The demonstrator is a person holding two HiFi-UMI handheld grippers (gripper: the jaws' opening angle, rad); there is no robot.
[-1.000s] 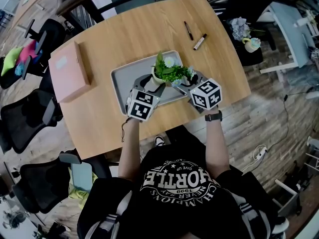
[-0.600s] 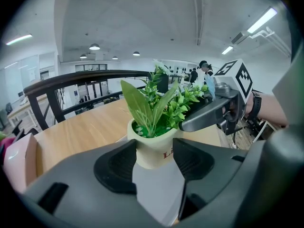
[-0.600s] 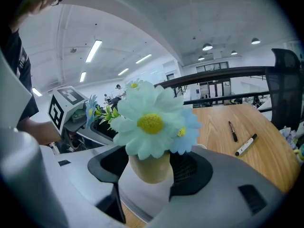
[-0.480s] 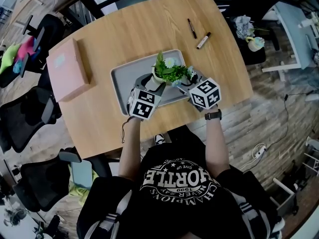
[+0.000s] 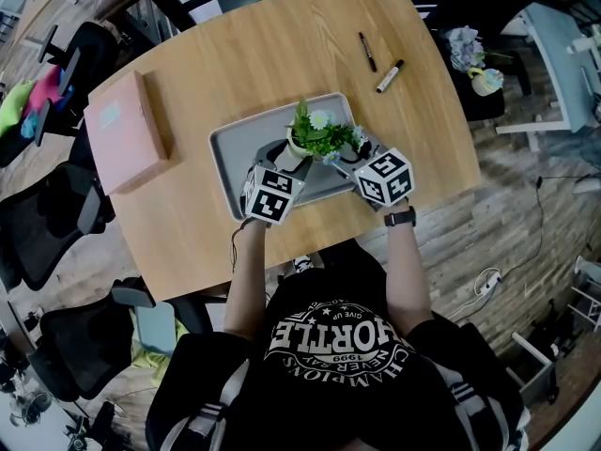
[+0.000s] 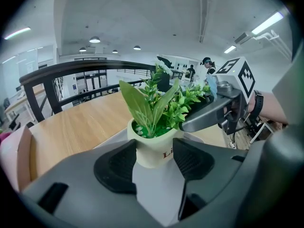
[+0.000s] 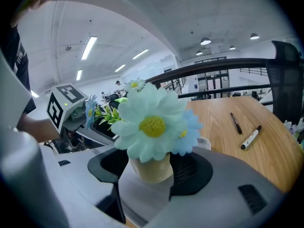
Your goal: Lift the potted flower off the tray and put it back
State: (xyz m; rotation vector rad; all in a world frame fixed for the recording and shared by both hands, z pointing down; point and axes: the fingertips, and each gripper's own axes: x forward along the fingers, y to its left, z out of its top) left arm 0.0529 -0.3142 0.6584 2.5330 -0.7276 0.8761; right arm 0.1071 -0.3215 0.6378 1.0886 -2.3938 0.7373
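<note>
Over the tray [image 5: 235, 148], we hold the pot [image 5: 297, 145] from two sides: the left gripper [image 6: 151, 161] and right gripper [image 7: 148, 169] each pinch its wall between their pads. We judge it best to lower both hands evenly, keep the pot upright, and let go only when its base sits flat.

- Two bare forearms reach forward side by side: the left forearm [image 5: 246, 271], and the right forearm [image 5: 406, 272] with a black watch [image 5: 401, 218] at the wrist.
- The grey plastic left gripper [image 5: 282, 154] points forward and down, angled inward. Its white cube with black square markers [image 5: 272, 195] sits behind the jaws.
- Its black ribbed pads [image 6: 116, 167] press on both sides of a small cream pot of flowers [image 6: 153, 152].
- The grey plastic right gripper [image 5: 344, 161] mirrors it, angled inward, with its own marker cube [image 5: 385, 178] behind the jaws.
- Its black pads [image 7: 189, 169] clamp the same pot from the opposite side, jaws set wide.
</note>
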